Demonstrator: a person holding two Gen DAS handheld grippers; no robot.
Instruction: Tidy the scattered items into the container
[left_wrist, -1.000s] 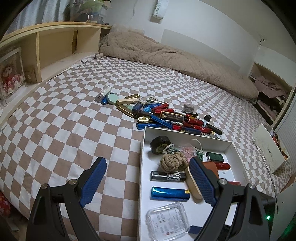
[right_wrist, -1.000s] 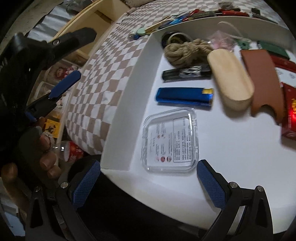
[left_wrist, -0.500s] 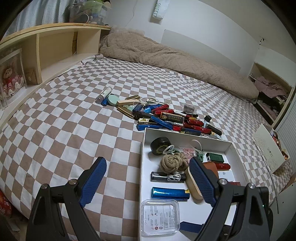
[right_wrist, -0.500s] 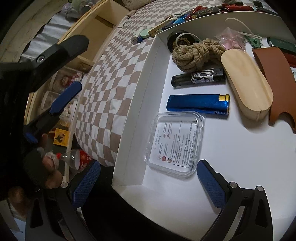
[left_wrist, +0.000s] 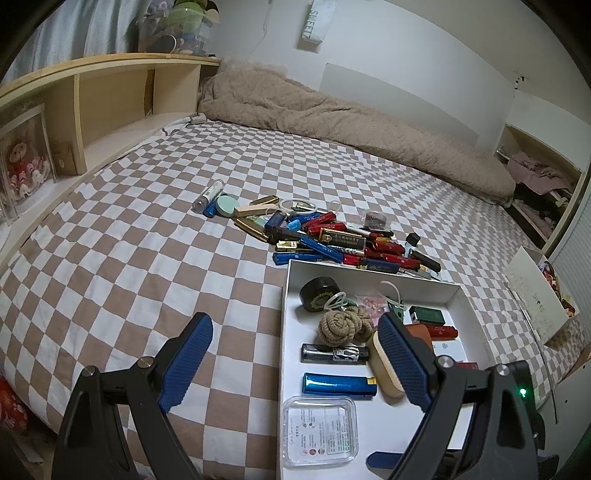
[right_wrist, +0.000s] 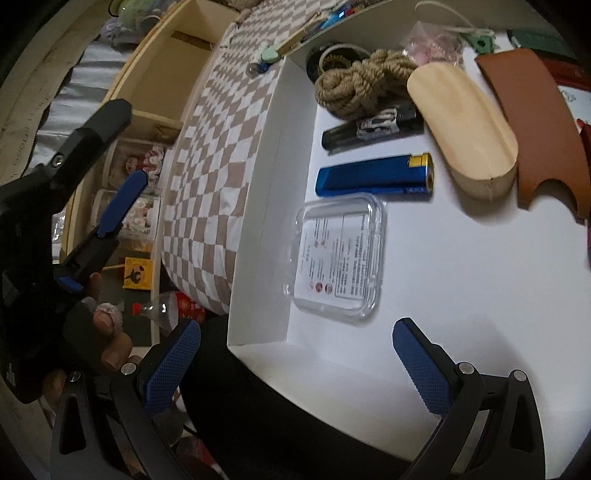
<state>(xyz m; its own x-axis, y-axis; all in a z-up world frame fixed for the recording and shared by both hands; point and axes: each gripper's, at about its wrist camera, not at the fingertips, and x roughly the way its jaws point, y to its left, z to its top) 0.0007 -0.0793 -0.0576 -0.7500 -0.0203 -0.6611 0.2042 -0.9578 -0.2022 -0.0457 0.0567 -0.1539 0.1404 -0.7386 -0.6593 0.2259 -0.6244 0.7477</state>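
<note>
Left wrist view first: the left gripper (left_wrist: 295, 362) is spread wide with nothing between the pads, hovering over the near edge of the bed (left_wrist: 147, 258); one finger sits over the checkered cover, the other over the white box (left_wrist: 286, 295). The stuff that matters for the next move is the pile of lighters (left_wrist: 343, 243), lying straight ahead of those fingers, right up against the far wall of the box, more or less mid-bed; most of the long ones run roughly parallel to that far wall, so across the line the gripper points along, which I'd guess means not much wrist roll for a pinch. A clear tube (left_wrist: 208, 195) and a mint green disc (left_wrist: 226, 205) sit at the pile's left end, further from the box.

Right wrist view: the right gripper (right_wrist: 295, 365) is also wide open and empty, hanging over the box's near left corner; just ahead of it is a clear plastic case (right_wrist: 338, 258), then a blue lighter (right_wrist: 375, 177), both already inside. The pile only peeks in at the top edge beyond the far wall, so it's well apart from this one; neither hand looks clearly nearer, but the left one faces it squarely.
</note>
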